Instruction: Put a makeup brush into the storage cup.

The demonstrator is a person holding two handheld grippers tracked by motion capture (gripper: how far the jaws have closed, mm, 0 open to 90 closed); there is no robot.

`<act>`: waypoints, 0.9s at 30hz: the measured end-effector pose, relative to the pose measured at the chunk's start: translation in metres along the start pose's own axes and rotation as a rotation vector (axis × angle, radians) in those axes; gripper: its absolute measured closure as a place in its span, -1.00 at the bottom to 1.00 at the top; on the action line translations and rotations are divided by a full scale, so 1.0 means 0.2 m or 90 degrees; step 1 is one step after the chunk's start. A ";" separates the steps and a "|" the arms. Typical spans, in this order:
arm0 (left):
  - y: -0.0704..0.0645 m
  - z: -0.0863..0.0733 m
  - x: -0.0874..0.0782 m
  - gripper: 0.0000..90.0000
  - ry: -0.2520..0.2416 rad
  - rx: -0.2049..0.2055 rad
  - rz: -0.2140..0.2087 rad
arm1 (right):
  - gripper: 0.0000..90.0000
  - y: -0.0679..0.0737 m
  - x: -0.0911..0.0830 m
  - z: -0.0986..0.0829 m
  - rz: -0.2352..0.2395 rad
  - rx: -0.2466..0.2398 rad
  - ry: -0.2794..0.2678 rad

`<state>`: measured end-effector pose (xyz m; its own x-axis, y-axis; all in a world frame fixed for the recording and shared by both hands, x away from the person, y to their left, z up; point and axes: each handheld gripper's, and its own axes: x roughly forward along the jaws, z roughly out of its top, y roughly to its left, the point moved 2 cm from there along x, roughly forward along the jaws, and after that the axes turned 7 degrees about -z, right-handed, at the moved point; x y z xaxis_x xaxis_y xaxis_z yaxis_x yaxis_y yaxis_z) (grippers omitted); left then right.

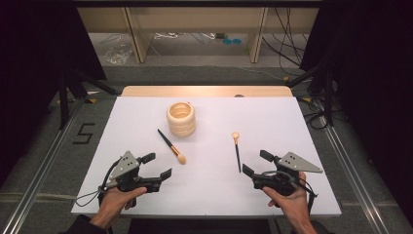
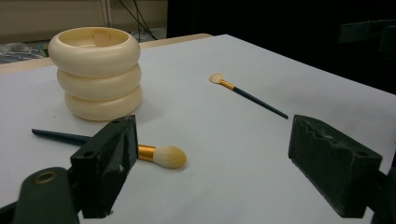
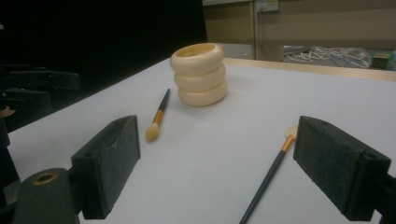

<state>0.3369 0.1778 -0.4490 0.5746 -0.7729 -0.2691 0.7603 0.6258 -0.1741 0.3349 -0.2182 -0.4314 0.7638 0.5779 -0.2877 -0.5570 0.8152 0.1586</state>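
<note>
left gripper spread, empty | right gripper spread, empty | 2 brushes flat: fluffy brush at left's 1 o'clock, handle toward 11; thin brush at right's 11, axis 12-6, nearer | ringed holder upright

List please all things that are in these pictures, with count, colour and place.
ribbed holder: one, cream, upright, far middle of the table.
thick brush: one, dark handle, gold band, pale round tip, lying flat, in front of the holder, left side.
thin brush: one, dark handle, small pale tip, lying flat, right of centre.
table: one, white top, wooden far edge.
left hand-held gripper: one, black, grey plate, near left, jaws open.
right hand-held gripper: one, black, grey plate, near right, jaws open.
</note>
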 end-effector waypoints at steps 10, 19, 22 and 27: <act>0.00 0.00 0.00 -0.65 0.001 0.000 0.000 | -0.65 0.00 0.01 0.00 -0.001 -0.002 0.008; 0.00 0.00 0.00 -0.65 0.001 0.000 0.000 | -0.65 -0.01 0.01 -0.01 -0.006 -0.019 0.028; 0.00 0.00 0.00 -0.65 0.001 -0.002 0.000 | -0.64 -0.01 0.02 -0.01 0.003 -0.026 0.034; 0.00 0.00 0.00 -0.65 0.004 0.004 -0.002 | -0.61 -0.04 0.03 0.00 -0.004 -0.038 0.069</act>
<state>0.3368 0.1780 -0.4491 0.5700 -0.7747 -0.2737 0.7643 0.6222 -0.1695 0.3431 -0.2215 -0.4348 0.7291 0.5630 -0.3891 -0.5737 0.8128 0.1012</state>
